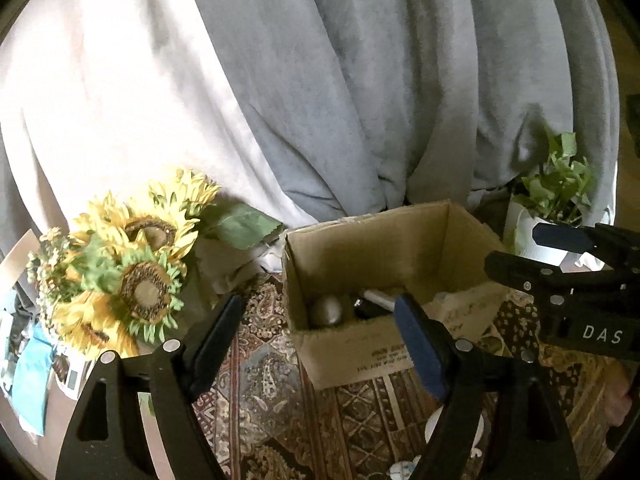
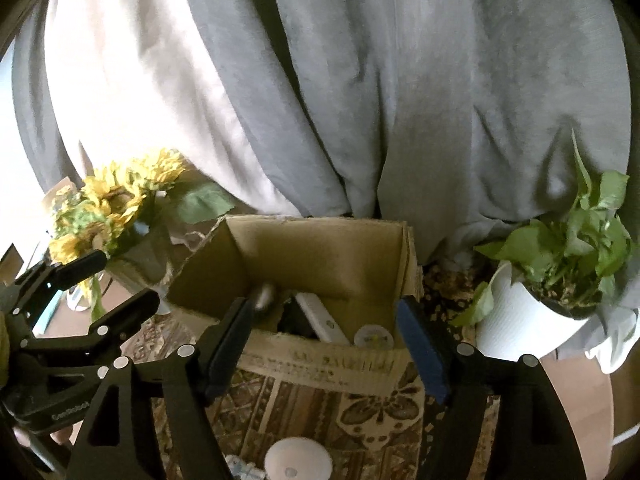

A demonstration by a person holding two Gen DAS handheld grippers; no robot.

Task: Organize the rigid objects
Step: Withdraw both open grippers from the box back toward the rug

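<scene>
A: Cardboard first: the box point(image 2: 320, 264) stands open on the patterned cloth point(image 2: 312, 404), in front of the grey curtain point(image 2: 360, 80), with the sunflowers point(image 1: 132, 256) to its left and the potted plant point(image 2: 560, 264) to its right. You're hovering on its near side with both tools.

B: What's already in it?

A: A grey ball point(image 1: 326, 310) at the left, a white bar point(image 2: 320, 316) leaning across the middle, and a round white piece point(image 2: 374, 338) against the near wall. Something dark lies between them; you can't tell what.

B: And my jaws?

A: The left gripper point(image 1: 320, 328) stands wide with nothing between its pads. So does the right gripper point(image 2: 324, 340). Both are empty.

B: So what's next?

A: Likely the white disc point(image 2: 298, 460) on the cloth just below your right tool. Tip down over it, keep the jaws wide until the pads straddle its rim, then squeeze. Mind the left tool close beside you, and carry the disc over the near wall rather than brushing it.
</scene>
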